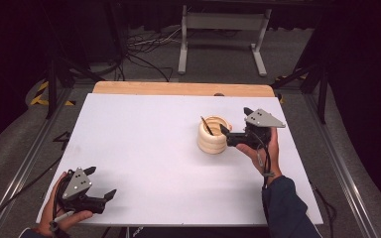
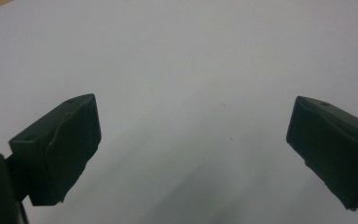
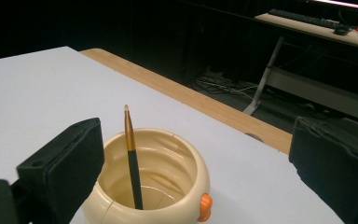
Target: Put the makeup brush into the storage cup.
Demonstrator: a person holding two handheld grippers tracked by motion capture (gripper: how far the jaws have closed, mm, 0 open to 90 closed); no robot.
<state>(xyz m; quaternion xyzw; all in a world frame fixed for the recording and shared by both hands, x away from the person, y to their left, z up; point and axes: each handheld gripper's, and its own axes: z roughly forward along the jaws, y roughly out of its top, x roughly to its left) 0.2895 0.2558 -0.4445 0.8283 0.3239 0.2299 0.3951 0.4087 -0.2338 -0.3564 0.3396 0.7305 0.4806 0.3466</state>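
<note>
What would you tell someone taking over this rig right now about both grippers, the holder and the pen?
Left gripper: open, holding nothing, over the bare near-left corner of the white table.
Right gripper: open, fingers spread beside the cream ribbed holder, gripping nothing.
Pen: stands tilted inside the holder, gold end up.
Done: pen appears to be in the holder.
Left: probably just drawing the right gripper back; nothing else to handle on the table.

both hand-held grippers (image 1: 100, 183) (image 1: 236, 120) agape
</note>
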